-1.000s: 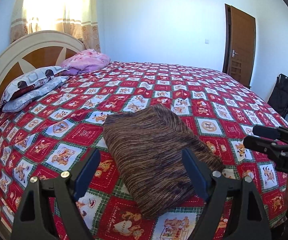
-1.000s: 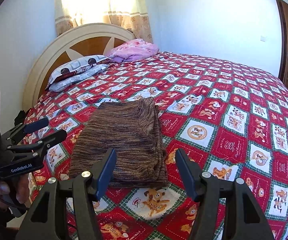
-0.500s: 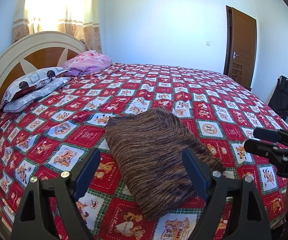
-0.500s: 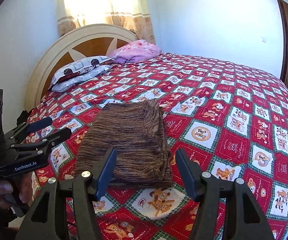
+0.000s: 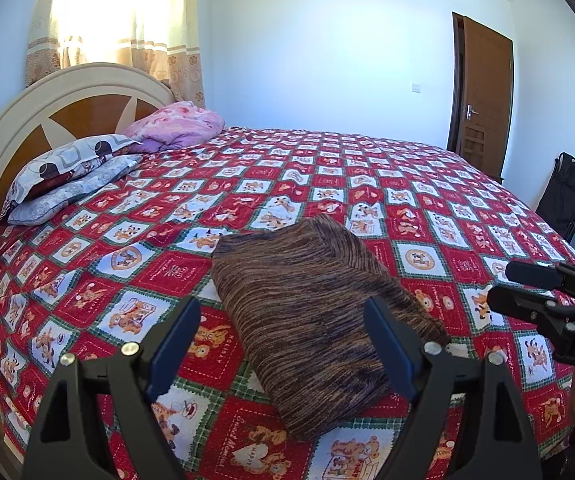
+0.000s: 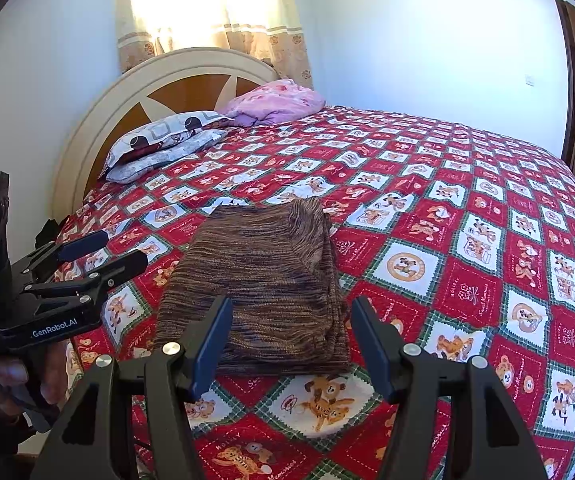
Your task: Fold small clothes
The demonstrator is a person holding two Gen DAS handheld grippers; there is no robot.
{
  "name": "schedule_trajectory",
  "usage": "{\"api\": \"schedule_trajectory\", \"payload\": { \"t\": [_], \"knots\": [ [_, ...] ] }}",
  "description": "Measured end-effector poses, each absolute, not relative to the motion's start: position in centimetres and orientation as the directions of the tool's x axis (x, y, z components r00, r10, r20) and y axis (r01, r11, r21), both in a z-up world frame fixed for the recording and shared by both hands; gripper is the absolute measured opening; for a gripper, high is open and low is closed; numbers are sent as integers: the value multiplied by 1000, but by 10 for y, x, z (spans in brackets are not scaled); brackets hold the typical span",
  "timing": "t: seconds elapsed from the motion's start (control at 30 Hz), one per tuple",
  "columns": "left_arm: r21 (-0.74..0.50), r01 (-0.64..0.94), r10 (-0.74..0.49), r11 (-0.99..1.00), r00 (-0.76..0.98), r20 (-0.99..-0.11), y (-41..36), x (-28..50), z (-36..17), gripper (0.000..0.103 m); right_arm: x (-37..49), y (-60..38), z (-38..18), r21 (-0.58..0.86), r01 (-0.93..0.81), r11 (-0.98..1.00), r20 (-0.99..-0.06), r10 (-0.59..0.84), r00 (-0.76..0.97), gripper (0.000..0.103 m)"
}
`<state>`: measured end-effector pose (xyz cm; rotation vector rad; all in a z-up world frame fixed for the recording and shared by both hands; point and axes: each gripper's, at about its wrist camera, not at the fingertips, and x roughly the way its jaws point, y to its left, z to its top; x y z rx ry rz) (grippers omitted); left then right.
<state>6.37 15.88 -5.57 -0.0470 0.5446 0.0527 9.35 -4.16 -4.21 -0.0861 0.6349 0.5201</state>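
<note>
You are standing at the edge of a bed [image 5: 327,168] covered in a red, white and green cartoon-print bedspread. The landmark is a folded brown striped garment [image 5: 311,304] lying flat on the bedspread near the bed's close edge. Left of the garment, you are holding your left hand-held gripper [image 5: 283,340] above the bed, its jaws standing wide apart with nothing between them. Far beyond the garment to the left, patterned pillows [image 5: 67,168] and a pink blanket [image 5: 175,124] are sitting by the headboard. Right of the garment, your right hand-held gripper [image 6: 291,340] is hovering with its jaws parted somewhat less, gripping nothing, the garment's near edge lying just below it.
</note>
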Motion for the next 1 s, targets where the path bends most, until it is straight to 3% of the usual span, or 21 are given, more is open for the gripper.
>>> {"api": "schedule_trajectory", "payload": {
  "t": [1.0],
  "knots": [
    [-17, -70, 51, 997, 846, -530, 154, 64, -55, 86, 86, -45, -39, 89, -495, 864, -562, 454, 692, 63]
  ]
}}
